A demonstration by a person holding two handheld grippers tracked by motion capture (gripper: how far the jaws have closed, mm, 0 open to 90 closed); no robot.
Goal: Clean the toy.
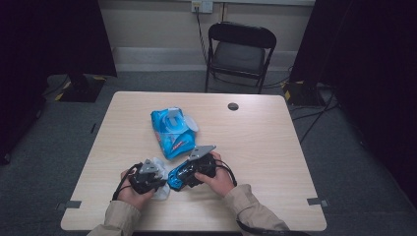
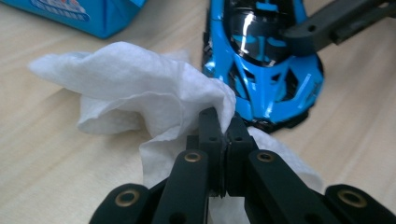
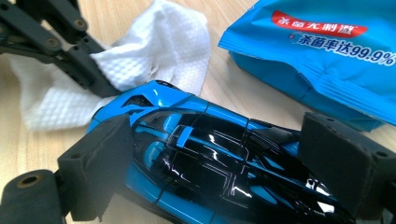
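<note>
A white wet wipe [image 2: 140, 88] lies crumpled on the table, and my left gripper [image 2: 223, 126] is shut on a fold of it. A glossy blue and black toy car [image 3: 196, 149] is pressed between the foam pads of my right gripper [image 3: 215, 158]. The wipe's pinched edge touches the car's nose [image 2: 264, 70]. In the high view both hands sit near the table's front edge, the left gripper [image 1: 156, 181] with the wipe [image 1: 160, 192] just left of the car [image 1: 178, 178], which the right gripper [image 1: 189, 176] holds.
A blue pack of wipes [image 1: 172, 130] with its flap open lies at the middle of the wooden table [image 1: 265, 147], just behind the grippers. A round cable hole [image 1: 233, 106] is near the far edge. A black folding chair [image 1: 238, 51] stands beyond the table.
</note>
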